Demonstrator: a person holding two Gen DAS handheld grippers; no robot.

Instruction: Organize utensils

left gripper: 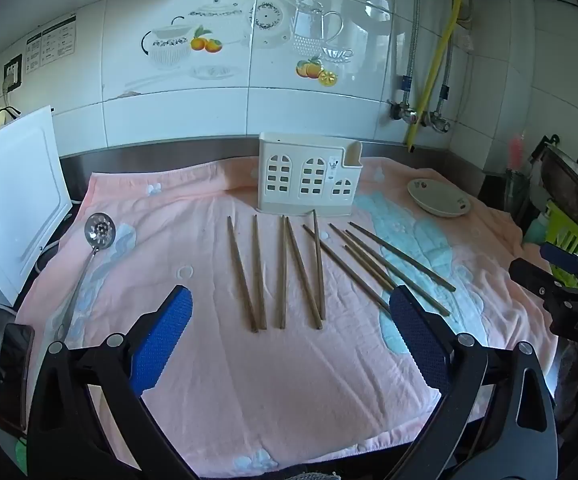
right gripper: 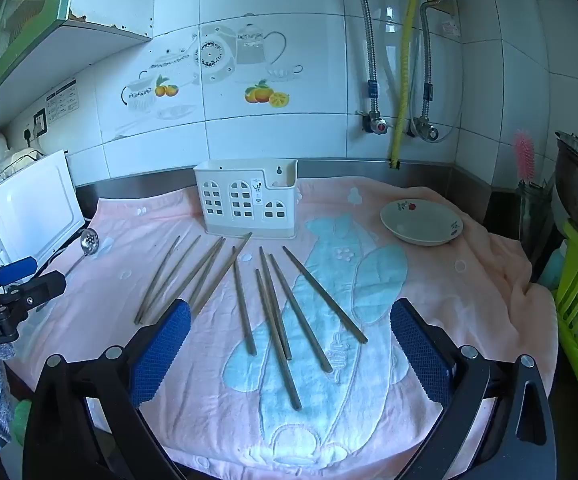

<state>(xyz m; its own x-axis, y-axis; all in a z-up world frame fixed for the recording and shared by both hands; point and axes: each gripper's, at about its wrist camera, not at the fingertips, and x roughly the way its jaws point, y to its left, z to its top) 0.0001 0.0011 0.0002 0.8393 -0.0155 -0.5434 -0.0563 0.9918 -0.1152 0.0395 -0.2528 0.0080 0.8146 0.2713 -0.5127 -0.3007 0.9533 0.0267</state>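
**Chopsticks laid out, holder waiting: sorting yet to start**

Both grippers hang spread wide and empty-handed above a pink towel (left gripper: 217, 380). Ahead of the left gripper (left gripper: 291, 312), between and beyond its blue fingertips (left gripper: 177, 304), wooden chopsticks (left gripper: 285, 272) lie fanned loose on the cloth; a slotted ladle (left gripper: 99, 232) rests outside its left finger. The white utensil holder (left gripper: 309, 176) stands upright farther on, apparently empty. From the right gripper (right gripper: 289, 320), several sticks run straight between the fingers, a bowl (right gripper: 421, 222) off past the right one. No utensil appears stowed yet. The likely next move: descend, close on one stick, lift it toward the holder's open top.
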